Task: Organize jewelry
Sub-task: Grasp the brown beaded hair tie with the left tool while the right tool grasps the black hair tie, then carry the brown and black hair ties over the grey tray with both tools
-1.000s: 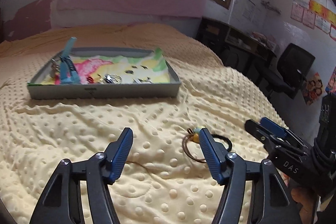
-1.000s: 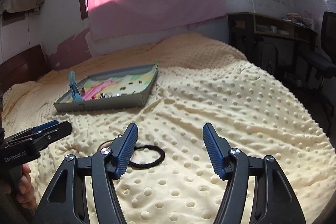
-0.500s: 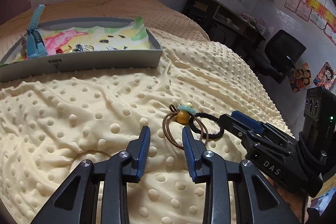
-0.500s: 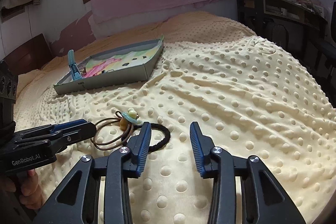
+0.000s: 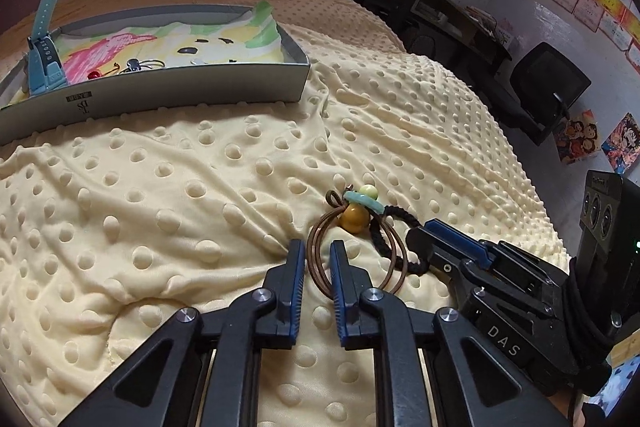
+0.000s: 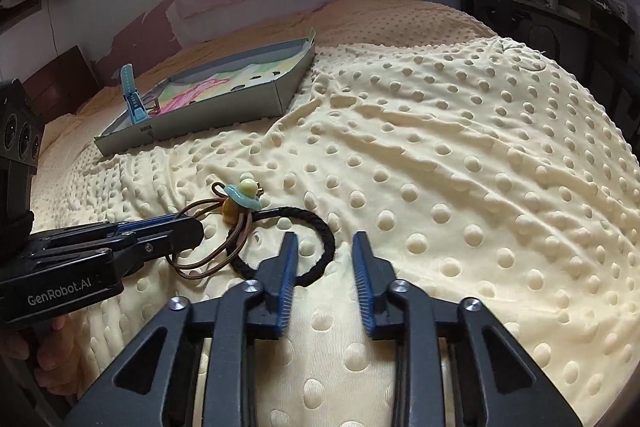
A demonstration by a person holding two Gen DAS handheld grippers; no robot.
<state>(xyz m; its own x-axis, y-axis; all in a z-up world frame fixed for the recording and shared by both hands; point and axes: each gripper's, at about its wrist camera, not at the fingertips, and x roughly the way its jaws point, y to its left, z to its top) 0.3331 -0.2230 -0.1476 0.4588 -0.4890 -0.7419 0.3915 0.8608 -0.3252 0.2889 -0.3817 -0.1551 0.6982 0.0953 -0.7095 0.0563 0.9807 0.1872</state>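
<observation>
Both claws lowered onto the necklace (image 5: 352, 255) (beads (image 5: 356, 211) point away).

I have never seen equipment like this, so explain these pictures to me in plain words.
A person holds a two-finger gripper in each hand; a camera on each looks along its fingers. One picture is from the left gripper, the other from the right gripper. On the yellow dotted blanket lie a beaded brown cord bracelet and a black braided hair tie. The grey tray behind holds a blue watch. Both jaws have just been closing, the cord between the left's, the right's at the tie; nothing is gripped yet.
</observation>
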